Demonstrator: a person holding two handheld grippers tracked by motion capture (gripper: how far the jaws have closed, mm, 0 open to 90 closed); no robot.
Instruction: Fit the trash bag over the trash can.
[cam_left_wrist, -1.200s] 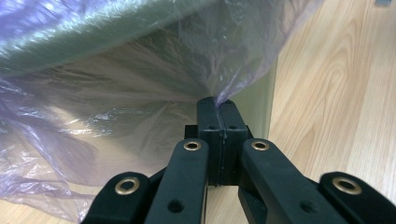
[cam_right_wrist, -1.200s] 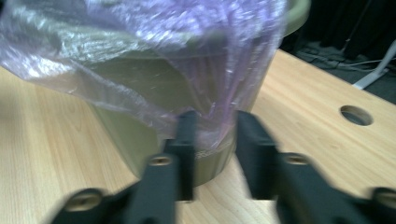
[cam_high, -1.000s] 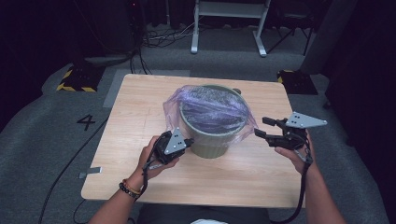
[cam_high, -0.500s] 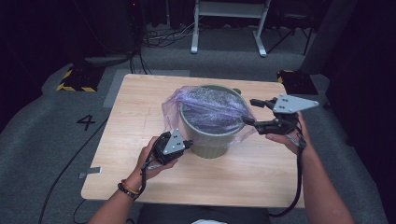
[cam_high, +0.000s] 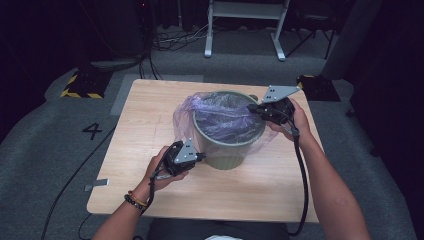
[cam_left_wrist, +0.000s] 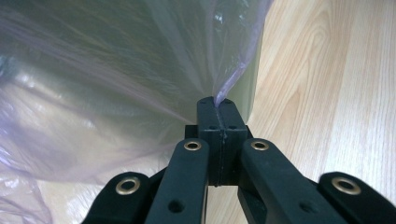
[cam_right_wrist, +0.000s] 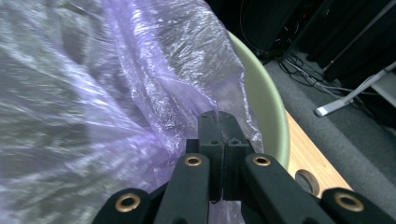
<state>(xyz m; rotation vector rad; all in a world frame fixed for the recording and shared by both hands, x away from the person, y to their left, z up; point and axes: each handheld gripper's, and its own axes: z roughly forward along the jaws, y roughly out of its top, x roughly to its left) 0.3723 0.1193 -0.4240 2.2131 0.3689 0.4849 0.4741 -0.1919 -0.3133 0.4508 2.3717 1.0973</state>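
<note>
Altogether one bin, one bag, two clamped grippers.

Green bin upright mid-worktop, purple bag draped over rim and spilling down sides. Left gripper at bin's near-left wall, jaws together on bag plastic. Right gripper at far-right rim, jaws just closed, pinching bag edge. Floor marked 4.
</note>
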